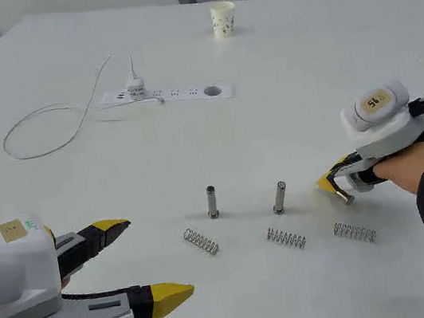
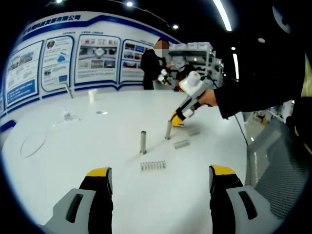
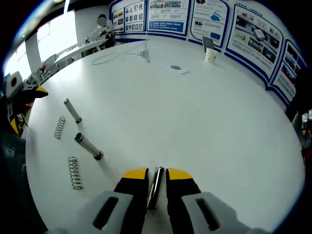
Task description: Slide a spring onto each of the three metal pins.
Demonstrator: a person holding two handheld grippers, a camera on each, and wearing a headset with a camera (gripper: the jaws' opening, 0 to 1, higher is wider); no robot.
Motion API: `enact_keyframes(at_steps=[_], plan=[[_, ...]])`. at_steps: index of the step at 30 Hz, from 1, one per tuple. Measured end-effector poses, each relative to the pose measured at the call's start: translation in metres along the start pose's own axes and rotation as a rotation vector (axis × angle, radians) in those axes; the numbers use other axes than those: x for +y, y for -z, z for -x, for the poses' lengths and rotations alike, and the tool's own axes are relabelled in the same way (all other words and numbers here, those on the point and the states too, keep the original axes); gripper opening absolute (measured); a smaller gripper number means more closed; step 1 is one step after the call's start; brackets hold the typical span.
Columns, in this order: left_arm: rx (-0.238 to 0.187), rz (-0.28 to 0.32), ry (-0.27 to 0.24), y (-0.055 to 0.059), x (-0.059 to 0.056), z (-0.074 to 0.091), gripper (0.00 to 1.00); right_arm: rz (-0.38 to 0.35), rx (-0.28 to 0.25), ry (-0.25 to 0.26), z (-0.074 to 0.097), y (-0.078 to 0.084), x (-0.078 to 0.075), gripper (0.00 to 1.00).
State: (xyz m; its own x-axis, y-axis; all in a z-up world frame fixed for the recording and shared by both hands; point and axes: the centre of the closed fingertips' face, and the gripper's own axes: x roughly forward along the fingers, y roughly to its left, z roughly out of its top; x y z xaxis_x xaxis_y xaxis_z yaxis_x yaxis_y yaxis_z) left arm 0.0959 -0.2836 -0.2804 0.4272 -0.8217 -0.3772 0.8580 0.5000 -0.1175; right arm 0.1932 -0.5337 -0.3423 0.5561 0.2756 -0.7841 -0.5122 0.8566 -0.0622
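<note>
Jaws of the right gripper (image 3: 156, 174) are pinched shut on the third pin (image 3: 157, 187), whose shaft runs out between the yellow tips. In the head view it slants down toward the tabletop (image 1: 330, 92); I cannot tell if it touches. The left gripper (image 1: 141, 259) has its jaws spread wide, empty. The left pin (image 1: 211, 202) and middle pin (image 1: 280, 196) stand upright and bare. Three springs lie flat on the person's side of the pins: the left spring (image 1: 201, 241), middle spring (image 1: 286, 238) and right spring (image 1: 355, 232). The left spring lies ahead of the open jaws, nearest them, with its long axis broadside to them. That hand looks best placed to take it.
</note>
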Motion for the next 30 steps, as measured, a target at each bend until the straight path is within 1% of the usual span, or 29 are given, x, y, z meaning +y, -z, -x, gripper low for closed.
enact_keyframes(at_steps=[9, 23, 30], plan=[[0.003, 0.002, 0.001, 0.001, 0.0009, -0.0009, 0.83, -0.035, 0.017, -0.005, -0.0027, 0.0023, -0.0016, 0.14], [0.003, 0.007, -0.003, 0.0016, 0.0027, -0.0004, 0.83, -0.052, 0.031, -0.015, -0.0062, 0.004, -0.0011, 0.11], [0.003, 0.007, -0.003, 0.0014, 0.0026, -0.0007, 0.82, -0.092, 0.028, -0.02, -0.0065, 0.0046, -0.0026, 0.09]])
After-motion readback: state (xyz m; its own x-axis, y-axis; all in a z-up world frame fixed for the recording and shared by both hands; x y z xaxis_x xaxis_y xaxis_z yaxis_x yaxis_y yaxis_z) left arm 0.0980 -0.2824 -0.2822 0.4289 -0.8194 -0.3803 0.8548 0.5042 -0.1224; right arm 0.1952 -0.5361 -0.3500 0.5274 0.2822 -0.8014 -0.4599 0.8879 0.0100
